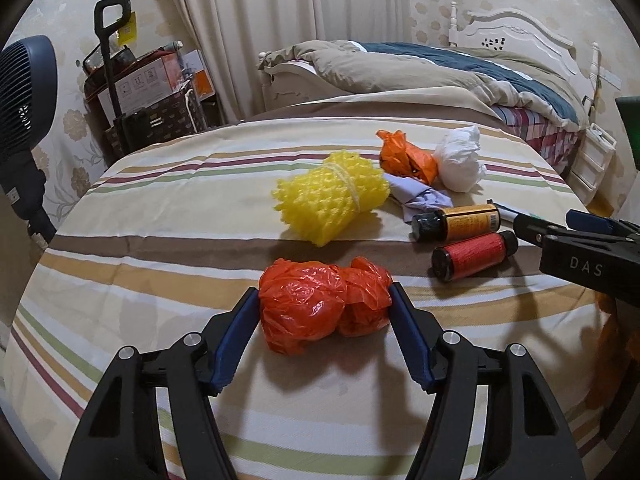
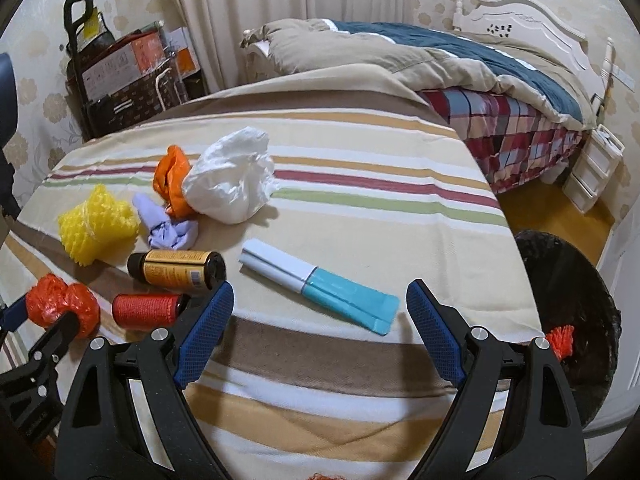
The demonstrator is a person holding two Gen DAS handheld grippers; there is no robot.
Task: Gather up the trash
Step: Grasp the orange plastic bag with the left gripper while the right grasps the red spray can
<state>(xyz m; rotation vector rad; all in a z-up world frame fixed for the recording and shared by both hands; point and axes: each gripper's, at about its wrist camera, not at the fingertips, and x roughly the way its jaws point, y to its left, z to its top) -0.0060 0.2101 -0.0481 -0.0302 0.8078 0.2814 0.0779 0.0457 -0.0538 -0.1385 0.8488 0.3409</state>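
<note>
Right wrist: spread right claw point(image 2: 320, 312) beside black bin point(image 2: 568, 320) with orange netting point(image 2: 560, 342) inside.

Floral wallpaper point(image 1: 72, 128), cream curtains point(image 1: 256, 12), white-framed bed point(image 2: 520, 20) with rumpled duvet point(image 2: 420, 60) — wooden floor point(image 2: 552, 216) beside it

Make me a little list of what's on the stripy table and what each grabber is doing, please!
surface: stripy cloth
left gripper: closed on red bag
right gripper: open, empty, over tube
bottles: yellow-label one and red one, lying side by side
other trash: yellow foam net, orange bag, white bag, purple scrap
bin: black, right of the table
</note>
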